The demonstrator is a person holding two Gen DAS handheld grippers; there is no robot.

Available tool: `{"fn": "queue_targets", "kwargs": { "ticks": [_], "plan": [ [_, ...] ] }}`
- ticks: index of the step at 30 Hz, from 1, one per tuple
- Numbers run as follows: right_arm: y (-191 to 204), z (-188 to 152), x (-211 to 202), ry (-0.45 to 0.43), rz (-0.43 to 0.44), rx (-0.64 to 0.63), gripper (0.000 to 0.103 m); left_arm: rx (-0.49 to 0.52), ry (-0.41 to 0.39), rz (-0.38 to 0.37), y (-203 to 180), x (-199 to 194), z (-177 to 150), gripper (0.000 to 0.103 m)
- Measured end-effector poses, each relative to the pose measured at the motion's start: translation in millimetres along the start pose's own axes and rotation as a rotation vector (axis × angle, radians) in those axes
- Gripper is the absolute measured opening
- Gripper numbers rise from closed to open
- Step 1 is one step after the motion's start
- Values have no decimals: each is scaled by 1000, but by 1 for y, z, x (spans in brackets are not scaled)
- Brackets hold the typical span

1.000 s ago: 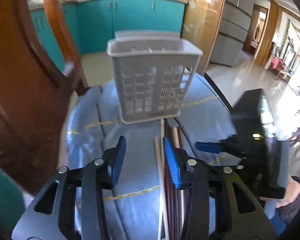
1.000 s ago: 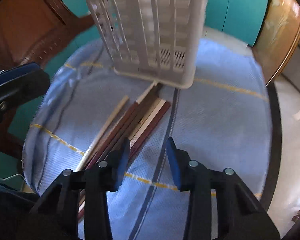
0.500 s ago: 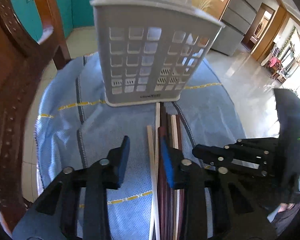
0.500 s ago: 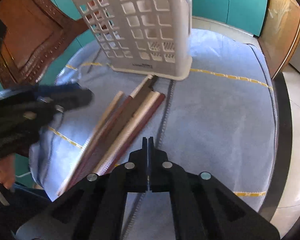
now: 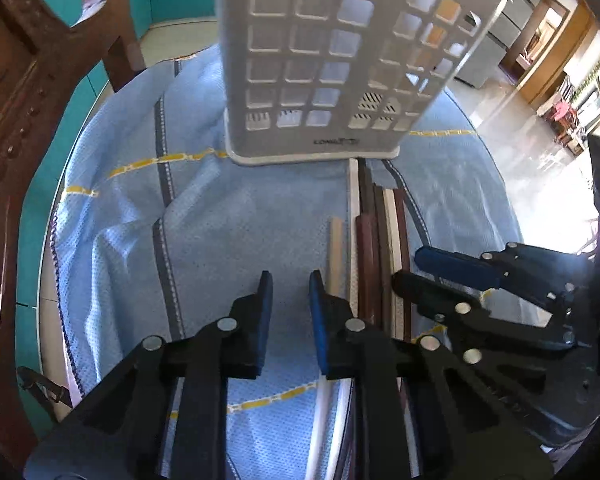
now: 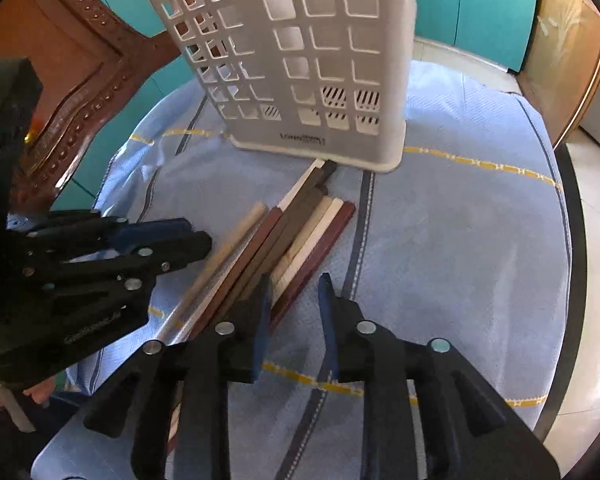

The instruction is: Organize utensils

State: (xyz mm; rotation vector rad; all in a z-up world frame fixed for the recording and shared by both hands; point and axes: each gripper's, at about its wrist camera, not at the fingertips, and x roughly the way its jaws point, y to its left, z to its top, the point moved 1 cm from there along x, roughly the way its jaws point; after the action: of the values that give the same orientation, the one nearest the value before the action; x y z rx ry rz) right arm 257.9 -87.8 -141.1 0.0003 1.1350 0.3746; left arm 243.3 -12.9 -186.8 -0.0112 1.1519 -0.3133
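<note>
— What's on that round table?
— A blue woven cloth [image 6: 460, 240], a white lattice plastic caddy [image 6: 300, 60] at twelve o'clock, carved wooden chair [image 5: 16, 128] at nine.
— And the chopsticks [image 6: 300, 236]?
— Flat, squared, brown and cream, bundled touching the caddy's base.
— The tongs?
— Left gripper [image 5: 290, 300] and right gripper [image 6: 292, 300] both parted, holding nothing.

A bundle of chopsticks [image 6: 296, 240] lies flat on the blue cloth in front of me — dark brown, reddish and cream sticks side by side, roughly parallel. Their far tips reach the base of the white lattice utensil holder [image 6: 300, 64] — it stands upright and looks empty.
</note>
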Motion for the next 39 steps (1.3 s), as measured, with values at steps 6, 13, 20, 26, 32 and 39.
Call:
{"fn": "queue_targets", "kwargs": {
  "ticks": [6, 13, 20, 26, 32, 39],
  "plan": [
    [-8, 1, -3, 46, 2, -1, 23, -1, -25, -39, 11, -23, -1, 20],
    [-34, -1, -10, 17, 10, 70, 16, 8, 10, -44, 12, -13, -3, 20],
    [-39, 11, -2, -47, 17, 130, 18, 9, -1, 46, 9, -19, -2, 25],
    [-25, 26, 7, -44, 3, 115, 24, 0, 0, 23, 18, -26, -6, 25],
    [3, 19, 8, 19, -13, -51, 35, -17, -7, 22, 42, -41, -23, 25],
    [-9, 6, -2, 61, -41, -91, 1, -27, -26, -3, 49, -58, -26, 28]
  ]
}}
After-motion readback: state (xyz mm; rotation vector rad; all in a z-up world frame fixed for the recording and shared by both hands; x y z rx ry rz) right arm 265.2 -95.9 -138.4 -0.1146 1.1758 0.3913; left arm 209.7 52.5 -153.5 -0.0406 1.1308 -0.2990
